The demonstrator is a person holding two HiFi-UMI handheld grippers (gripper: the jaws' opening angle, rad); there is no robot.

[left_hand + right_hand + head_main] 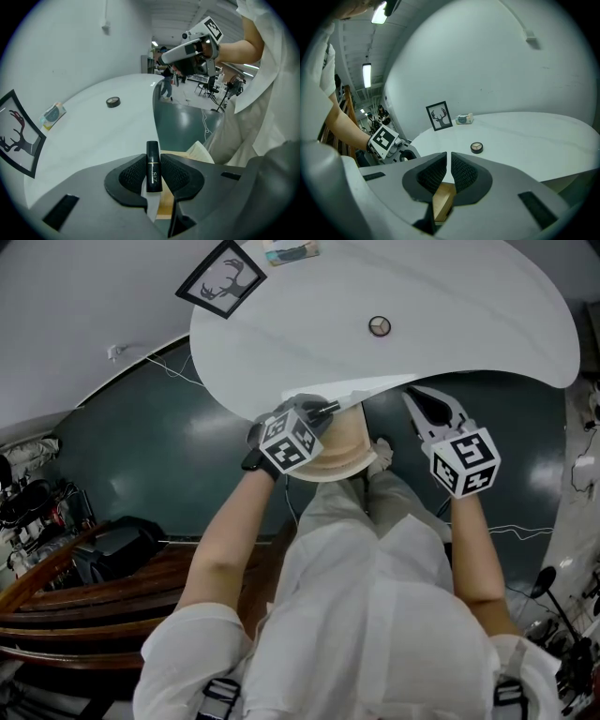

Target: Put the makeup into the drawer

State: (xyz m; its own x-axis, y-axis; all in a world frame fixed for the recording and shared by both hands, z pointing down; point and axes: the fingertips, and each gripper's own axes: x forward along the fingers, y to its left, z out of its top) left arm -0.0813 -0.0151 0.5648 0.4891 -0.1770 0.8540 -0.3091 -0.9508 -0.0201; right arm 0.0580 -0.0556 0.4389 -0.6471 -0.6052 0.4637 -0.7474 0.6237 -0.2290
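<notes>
A black lipstick tube [153, 165] stands upright between the pads of my left gripper [153, 174], which is shut on it. In the head view the left gripper [322, 412] hangs over the open wooden drawer [345, 444] that sticks out from under the white round table [450, 306]. A round makeup compact [379, 326] lies on the tabletop, and the right gripper view also shows the compact [476, 147]. My right gripper [413, 396] is just right of the drawer at the table's edge. Its jaws [448, 168] are closed with nothing between them.
A framed deer picture [222, 277] and a small box [291, 251] stand at the table's far side. The floor [131, 456] is dark green. Wooden stair rails [84, 596] and dark gear crowd the lower left. The person's legs sit below the drawer.
</notes>
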